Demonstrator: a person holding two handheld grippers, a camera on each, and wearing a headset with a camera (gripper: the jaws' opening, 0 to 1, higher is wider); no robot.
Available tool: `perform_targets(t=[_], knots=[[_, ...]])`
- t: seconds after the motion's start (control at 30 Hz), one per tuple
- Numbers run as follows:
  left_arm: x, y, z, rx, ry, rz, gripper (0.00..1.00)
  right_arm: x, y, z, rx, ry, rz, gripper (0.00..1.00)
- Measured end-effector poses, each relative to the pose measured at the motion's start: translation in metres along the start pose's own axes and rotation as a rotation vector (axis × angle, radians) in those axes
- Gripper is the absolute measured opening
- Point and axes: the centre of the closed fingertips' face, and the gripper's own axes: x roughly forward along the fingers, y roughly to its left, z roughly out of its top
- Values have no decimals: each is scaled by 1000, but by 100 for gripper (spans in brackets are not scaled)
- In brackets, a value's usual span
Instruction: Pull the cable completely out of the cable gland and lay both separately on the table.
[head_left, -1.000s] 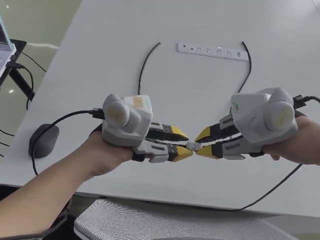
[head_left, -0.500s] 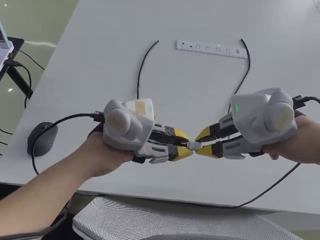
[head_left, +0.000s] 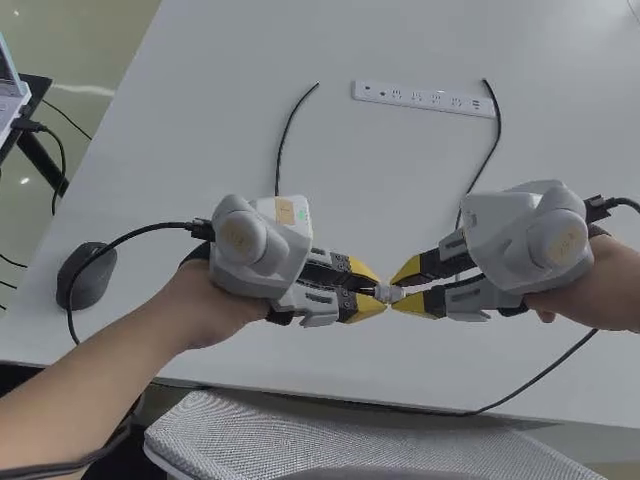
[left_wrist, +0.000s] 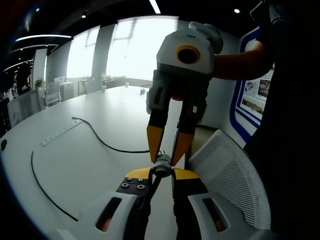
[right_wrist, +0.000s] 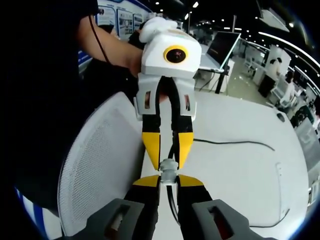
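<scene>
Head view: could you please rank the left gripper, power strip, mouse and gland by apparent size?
1. The left gripper, largest, though also nearest the camera.
2. The power strip and mouse look alike: strip longer, mouse wider; I won't rank them.
3. The gland, smallest.

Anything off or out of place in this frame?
Nothing stands out. The cable gland is pinched between the left gripper and right gripper, above the near edge of the table, with the cable threaded through it. The power strip lies flat on the table.
</scene>
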Motion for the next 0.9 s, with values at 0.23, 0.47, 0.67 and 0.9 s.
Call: perform_targets(t=[0.23, 0.47, 0.67, 0.9], knots=[[-1, 6, 7, -24, -20, 40, 15, -7, -10, 2, 3, -65, 1, 8], [3, 9, 11, -4, -8, 66, 15, -15, -13, 3, 123, -158, 26, 9], [5, 8, 15, 13, -12, 70, 15, -28, -20, 0, 323, -254, 91, 13], [8, 4, 25, 17, -25, 73, 15, -35, -18, 2, 475, -373, 234, 11]])
